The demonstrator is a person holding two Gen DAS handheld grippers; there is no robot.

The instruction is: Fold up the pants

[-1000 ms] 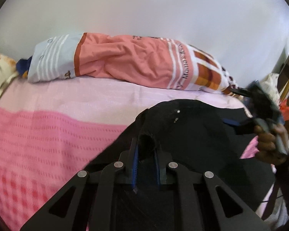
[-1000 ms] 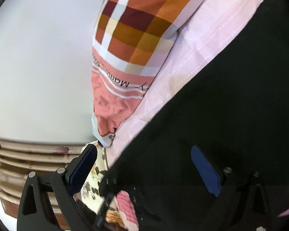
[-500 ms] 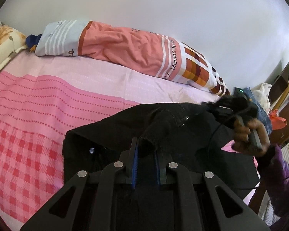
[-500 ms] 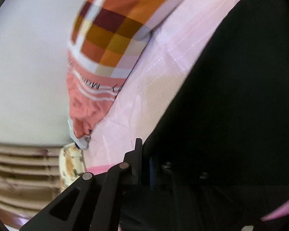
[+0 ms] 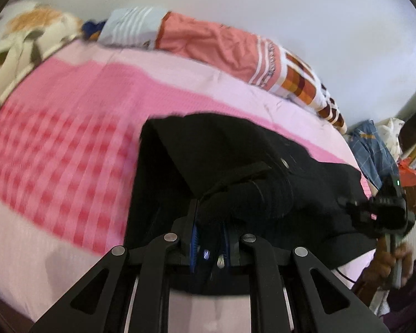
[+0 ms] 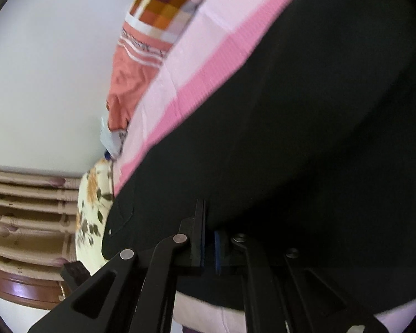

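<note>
1. The black cloth pants (image 5: 235, 161) lie partly spread on the pink checked bed cover (image 5: 63, 138), a doubled layer showing at the far edge.
2. Left claw (image 5: 210, 242): jaws nearly together, pinching a bunched fold of the pants.
3. Right claw (image 6: 209, 245): jaws likewise narrow, clamped on the pants' edge; also visible in the left view (image 5: 385, 211).
4. Judged step: carrying a fold over, both corners gripped.
5. Next move calls for laying the gripped edge flat and aligned before release.
</note>
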